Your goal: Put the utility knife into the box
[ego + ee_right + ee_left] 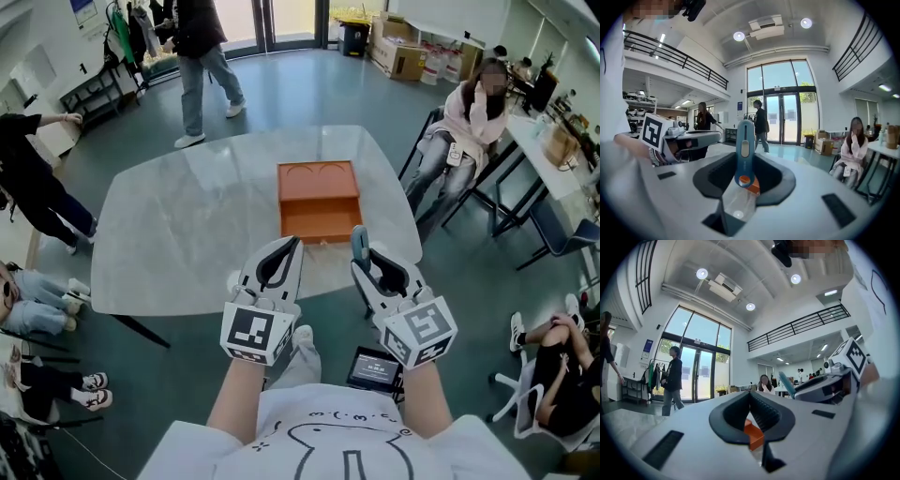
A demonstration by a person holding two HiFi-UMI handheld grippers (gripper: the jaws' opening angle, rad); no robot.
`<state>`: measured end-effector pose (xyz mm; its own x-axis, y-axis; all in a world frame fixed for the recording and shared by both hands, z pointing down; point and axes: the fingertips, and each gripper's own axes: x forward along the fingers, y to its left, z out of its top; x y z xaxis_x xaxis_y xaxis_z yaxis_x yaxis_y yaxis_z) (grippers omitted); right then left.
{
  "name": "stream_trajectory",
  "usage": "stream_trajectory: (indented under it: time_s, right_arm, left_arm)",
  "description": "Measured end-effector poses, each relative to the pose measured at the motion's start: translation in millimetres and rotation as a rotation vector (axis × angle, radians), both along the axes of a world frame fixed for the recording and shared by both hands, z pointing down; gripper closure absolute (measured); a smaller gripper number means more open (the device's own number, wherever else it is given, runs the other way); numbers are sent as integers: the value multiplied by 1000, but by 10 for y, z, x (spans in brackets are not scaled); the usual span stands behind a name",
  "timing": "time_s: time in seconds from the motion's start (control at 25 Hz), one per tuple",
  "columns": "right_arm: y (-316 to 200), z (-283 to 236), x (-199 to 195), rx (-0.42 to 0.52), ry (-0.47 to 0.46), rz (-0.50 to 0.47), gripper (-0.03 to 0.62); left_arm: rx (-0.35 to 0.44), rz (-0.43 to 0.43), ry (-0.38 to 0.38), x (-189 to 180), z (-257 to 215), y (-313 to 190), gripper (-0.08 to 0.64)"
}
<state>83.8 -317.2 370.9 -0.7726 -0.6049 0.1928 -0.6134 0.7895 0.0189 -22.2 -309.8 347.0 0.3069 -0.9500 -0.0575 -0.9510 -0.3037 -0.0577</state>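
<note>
An open orange box [319, 199] stands on the pale marble table [187, 216], just beyond both grippers. My right gripper [361, 246] is shut on a blue utility knife [359, 240]. In the right gripper view the knife [744, 150] stands upright between the jaws, its tip sticking out past them. My left gripper [292, 242] is level with it on the left, shut with nothing in it. The left gripper view catches a bit of the orange box [753, 434] below its closed jaws and the knife [786, 384] off to the right.
The table's near edge lies under the grippers. A seated person [469, 112] is at the far right with desks behind, another person [202, 56] walks at the back, and others sit on the floor at left. A dark tablet [375, 368] rests near my knee.
</note>
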Motion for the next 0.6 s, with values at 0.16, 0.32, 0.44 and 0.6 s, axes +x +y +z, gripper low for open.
stream_trajectory:
  time_s: [0.16, 0.32, 0.44, 0.6]
  right_arm:
    - [-353, -11, -172, -1, 5, -6, 462]
    - [-689, -6, -330, -5, 17, -12, 460]
    - [-954, -4, -421, -7, 26, -10, 461]
    - [-1230, -9, -562, -12, 36, -8, 462]
  left_arm:
    - [0, -5, -1, -164, -14, -349, 545]
    - [1, -7, 12, -333, -31, -691, 545]
    - [-4, -5, 12, -423, -24, -944, 545]
    - [-14, 0, 14, -555, -13, -1222, 545]
